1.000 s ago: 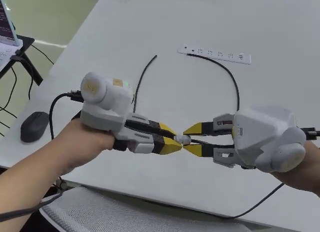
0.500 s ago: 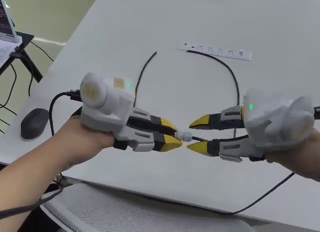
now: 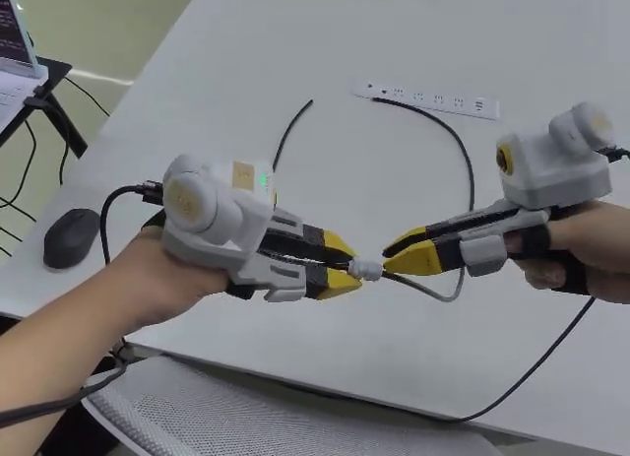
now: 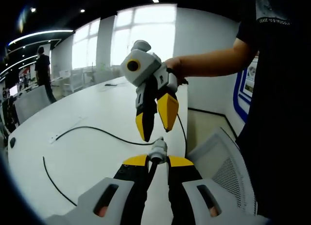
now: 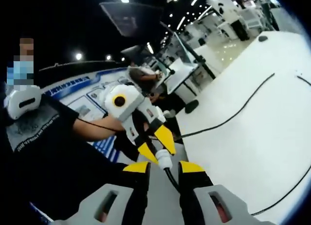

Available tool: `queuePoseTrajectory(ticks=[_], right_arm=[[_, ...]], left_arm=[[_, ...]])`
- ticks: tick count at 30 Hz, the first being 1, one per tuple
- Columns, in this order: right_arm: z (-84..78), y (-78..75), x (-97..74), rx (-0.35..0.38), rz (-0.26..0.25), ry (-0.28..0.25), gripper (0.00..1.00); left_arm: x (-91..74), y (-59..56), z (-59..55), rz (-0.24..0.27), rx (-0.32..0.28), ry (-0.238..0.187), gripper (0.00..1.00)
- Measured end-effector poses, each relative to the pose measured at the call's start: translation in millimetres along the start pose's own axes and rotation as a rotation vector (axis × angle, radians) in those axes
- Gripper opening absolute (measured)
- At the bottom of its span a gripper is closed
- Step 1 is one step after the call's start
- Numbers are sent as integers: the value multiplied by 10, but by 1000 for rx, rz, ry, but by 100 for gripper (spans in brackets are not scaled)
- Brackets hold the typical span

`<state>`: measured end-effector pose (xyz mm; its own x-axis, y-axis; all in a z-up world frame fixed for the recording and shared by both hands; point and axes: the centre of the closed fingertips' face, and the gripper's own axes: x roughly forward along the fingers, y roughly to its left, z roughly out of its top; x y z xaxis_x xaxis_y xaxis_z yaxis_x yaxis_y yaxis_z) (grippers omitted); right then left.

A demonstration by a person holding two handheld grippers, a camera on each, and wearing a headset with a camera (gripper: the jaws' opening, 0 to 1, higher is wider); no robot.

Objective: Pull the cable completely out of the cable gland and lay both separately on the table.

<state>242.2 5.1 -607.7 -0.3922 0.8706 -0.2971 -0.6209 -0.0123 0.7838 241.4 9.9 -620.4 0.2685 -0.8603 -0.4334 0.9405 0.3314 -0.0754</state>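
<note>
**Gland held, cable not yet drawn**

Our left tool (image 3: pixel 345 271) clamped the white cable gland (image 3: pixel 366 270) above the worktop (image 3: pixel 295 42), likely bracing it for the pull. Our right tool (image 3: pixel 392 259) straddled the cable (image 3: pixel 467 180) just beside it, jaws apart.

Jaws of the left tool (image 3: pixel 350 270) hide the rear of the cable gland (image 3: pixel 368 270). The head view's left edge cuts off a screen (image 3: pixel 10 37); sockets on the power strip (image 3: pixel 428 98) are too small to count.

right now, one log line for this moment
left gripper shut on cable gland | right gripper open around cable | cable not yet out
</note>
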Motion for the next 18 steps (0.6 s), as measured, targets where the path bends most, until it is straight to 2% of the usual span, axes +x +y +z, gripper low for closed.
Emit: queuePoseTrajectory(ticks=[3, 6, 7, 10, 13, 17, 18], right_arm=[[-47, 57, 45, 82, 74, 6, 17], [-35, 47, 79, 121, 92, -6, 13], [-29, 71, 86, 143, 114, -12, 13], [-54, 30, 99, 176, 113, -4, 10], [-74, 48, 95, 213, 136, 0, 10], [-71, 50, 83, 219, 137, -5, 9], [-67, 49, 78, 187, 126, -8, 9]], left_arm=[[-4, 4, 10, 1, 16, 1, 14], [0, -5, 41, 0, 37, -1, 14], [1, -9, 53, -1, 46, -4, 14], [15, -26, 70, -3, 61, 4, 14], [33, -41, 78, -6, 75, 12, 14], [49, -40, 78, -8, 66, 16, 14], [53, -37, 77, -5, 65, 18, 14]])
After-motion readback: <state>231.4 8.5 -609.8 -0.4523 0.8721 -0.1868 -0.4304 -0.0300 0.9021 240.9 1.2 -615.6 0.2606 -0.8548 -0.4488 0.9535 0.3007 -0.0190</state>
